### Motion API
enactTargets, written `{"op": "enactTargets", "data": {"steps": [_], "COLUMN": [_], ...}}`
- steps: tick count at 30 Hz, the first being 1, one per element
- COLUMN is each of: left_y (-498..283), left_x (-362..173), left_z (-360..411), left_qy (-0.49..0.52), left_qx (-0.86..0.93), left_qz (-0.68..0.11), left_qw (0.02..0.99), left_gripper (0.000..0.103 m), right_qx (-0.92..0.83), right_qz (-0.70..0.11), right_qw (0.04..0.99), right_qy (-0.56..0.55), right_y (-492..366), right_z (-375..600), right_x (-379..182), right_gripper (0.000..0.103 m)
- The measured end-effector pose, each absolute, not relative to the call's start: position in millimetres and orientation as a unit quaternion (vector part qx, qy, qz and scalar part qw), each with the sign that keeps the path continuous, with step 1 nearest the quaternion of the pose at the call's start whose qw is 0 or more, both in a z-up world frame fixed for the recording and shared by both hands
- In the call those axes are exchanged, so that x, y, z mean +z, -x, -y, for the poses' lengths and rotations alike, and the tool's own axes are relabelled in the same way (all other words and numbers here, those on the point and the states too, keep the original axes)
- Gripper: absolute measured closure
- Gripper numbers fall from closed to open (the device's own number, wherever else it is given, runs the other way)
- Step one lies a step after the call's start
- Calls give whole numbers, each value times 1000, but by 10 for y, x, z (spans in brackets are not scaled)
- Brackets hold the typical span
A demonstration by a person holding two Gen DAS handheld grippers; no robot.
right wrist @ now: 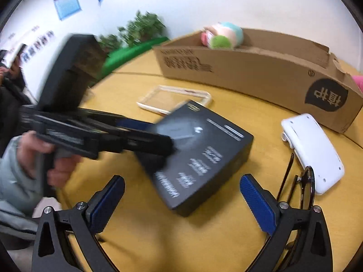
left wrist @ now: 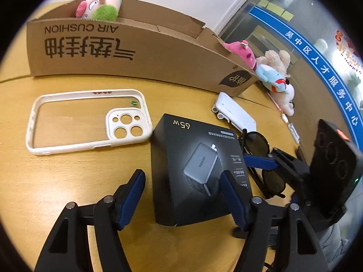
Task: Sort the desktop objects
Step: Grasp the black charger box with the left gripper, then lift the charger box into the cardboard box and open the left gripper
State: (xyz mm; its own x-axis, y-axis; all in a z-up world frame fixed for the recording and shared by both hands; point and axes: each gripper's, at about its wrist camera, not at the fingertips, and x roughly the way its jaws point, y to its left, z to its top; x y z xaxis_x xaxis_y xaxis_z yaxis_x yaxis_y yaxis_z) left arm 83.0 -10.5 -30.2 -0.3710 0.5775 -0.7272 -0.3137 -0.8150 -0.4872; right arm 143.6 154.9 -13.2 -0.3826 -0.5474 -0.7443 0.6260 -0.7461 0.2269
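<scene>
Desktop objects mostly lie loose on the counter [left wrist: 68,181], so by my judgement the sorting has barely begun. Largest is the cardboard box [left wrist: 127,52], lying along the far edge at 12 o'clock; a plush toy [left wrist: 99,5] pokes out of its left end, and what else it holds is hidden. More plush toys [left wrist: 272,72] sit outside its right end at 2 o'clock, on the counter. Next in size, the black charger box [left wrist: 199,167] lies flat at the centre, between the spread, released left tongs [left wrist: 182,195], which bracket its near end without pinching it. At 10 o'clock lies the white phone case [left wrist: 88,120]; at 1 o'clock a white device [left wrist: 236,113]; beside it, black sunglasses [left wrist: 261,156]. The right tongs [right wrist: 181,200] hang released, grasping nothing, near the box's corner.
</scene>
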Motion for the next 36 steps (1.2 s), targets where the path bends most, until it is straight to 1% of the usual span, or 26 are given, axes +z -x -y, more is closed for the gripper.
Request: {"op": "enactTargets", "data": {"steps": [1,5,7,9,10,13,15,17,25,29,36], "left_y": [-810,-811,-804,-825,-830,-754,-649,-559,-140,147,1041], "left_x": [-329,-308,-250,-143,-52,315,540,726,1121,1357,1663], "left_z": [94,28,41,10,-2,-44,-35,-44,-46,-18,-11], "left_qy": [492,491,492,486,477,441,418,396,357,329,319], "left_qx": [810,812,807,805,812,836,847,859,885,900,912], "left_qz": [146,139,159,166,161,138,135,124,103,90,71], "left_qw": [284,284,286,297,297,295,299,300,282,272,249], "left_gripper": [39,40,46,54,55,55,56,58,58,59,58], "right_qx": [-831,-841,-851,-864,-879,-892,-901,-906,-924,-931,-936], "right_qz": [-59,-105,-91,-89,-100,-162,-165,-161,-144,-121,-98], "right_qw": [346,316,308,305,292,282,281,279,265,264,267], "right_qy": [-432,-426,-416,-390,-363,-315,-287,-275,-234,-220,-208], "right_y": [-1420,-1436,-1433,-1455,-1473,-1456,-1358,-1235,-815,-527,329], "right_z": [-1498,-1295,-1338,-1397,-1410,-1323,-1341,-1382,-1353,-1391,-1372], "right_x": [-159,-205,-147,-25,114,374,608,772,1142,1325,1622], "right_gripper": [0,4,6,7,4,5,5,5,6,6,6]}}
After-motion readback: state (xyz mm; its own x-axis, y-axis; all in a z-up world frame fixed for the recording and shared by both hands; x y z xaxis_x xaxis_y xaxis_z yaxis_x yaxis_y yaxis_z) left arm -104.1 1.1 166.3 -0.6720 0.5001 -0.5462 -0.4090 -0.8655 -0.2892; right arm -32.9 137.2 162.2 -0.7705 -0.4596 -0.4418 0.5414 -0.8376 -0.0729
